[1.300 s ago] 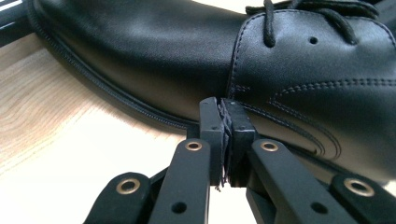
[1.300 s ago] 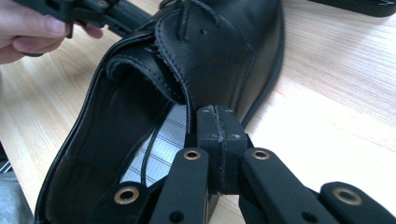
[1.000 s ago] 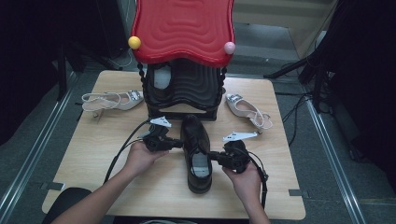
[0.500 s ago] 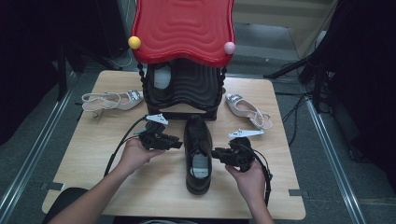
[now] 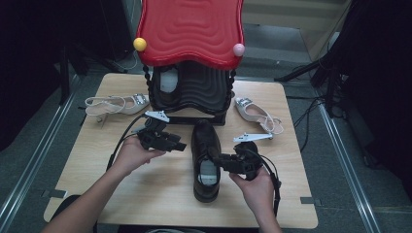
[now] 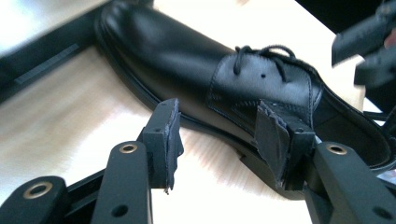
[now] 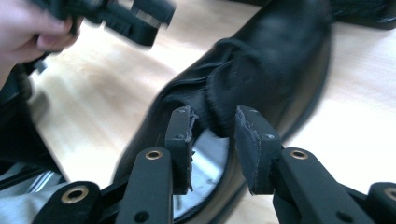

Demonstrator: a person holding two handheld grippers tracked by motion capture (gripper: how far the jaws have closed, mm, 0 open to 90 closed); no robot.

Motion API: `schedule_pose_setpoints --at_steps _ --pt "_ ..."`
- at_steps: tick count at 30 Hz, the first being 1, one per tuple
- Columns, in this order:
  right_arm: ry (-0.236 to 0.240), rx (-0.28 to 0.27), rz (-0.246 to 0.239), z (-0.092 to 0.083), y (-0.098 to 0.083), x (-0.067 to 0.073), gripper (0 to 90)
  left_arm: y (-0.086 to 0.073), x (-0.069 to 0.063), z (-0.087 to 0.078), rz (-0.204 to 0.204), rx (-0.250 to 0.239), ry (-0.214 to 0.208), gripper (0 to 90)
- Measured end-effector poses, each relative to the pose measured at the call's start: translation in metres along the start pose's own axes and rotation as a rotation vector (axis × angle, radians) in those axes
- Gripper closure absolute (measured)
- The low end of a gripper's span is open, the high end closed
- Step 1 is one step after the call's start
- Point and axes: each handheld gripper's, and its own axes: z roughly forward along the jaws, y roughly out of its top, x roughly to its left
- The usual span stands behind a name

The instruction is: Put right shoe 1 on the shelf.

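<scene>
Now your left gripper (image 5: 180, 146) has just been opening, wide and empty beside the black shoe (image 5: 206, 160); your right gripper (image 5: 217, 160), also opening, stands half-spread over its collar, gripping nothing.

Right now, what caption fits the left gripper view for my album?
Open left gripper beside a black lace-up dress shoe on the wooden table.

From the high view we look forward and down over the whole table (image 5: 160, 194). From each gripper view we look along that gripper's own jaws, close above the tabletop. All three views share the black shoe (image 5: 206, 160) (image 6: 196, 60) (image 7: 261, 60)
</scene>
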Motion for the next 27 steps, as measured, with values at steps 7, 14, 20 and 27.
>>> schedule_pose_setpoints --at_steps 7,14,20,27 --pt "0.016 0.037 -0.008 0.008 0.0 0.015 67.7 0.02 -0.005 -0.022 0.049 -0.04 0.025 53.2" --pt "0.018 0.067 -0.021 0.021 0.003 0.025 65.8 0.032 -0.004 -0.036 0.081 -0.068 0.005 70.4" --pt "0.015 0.092 -0.026 0.031 0.006 0.034 63.9 0.044 -0.008 -0.046 0.116 -0.056 0.018 80.0" --pt "0.021 0.132 -0.018 0.046 0.007 0.039 60.6 0.063 -0.01 -0.063 0.133 -0.083 0.034 78.3"
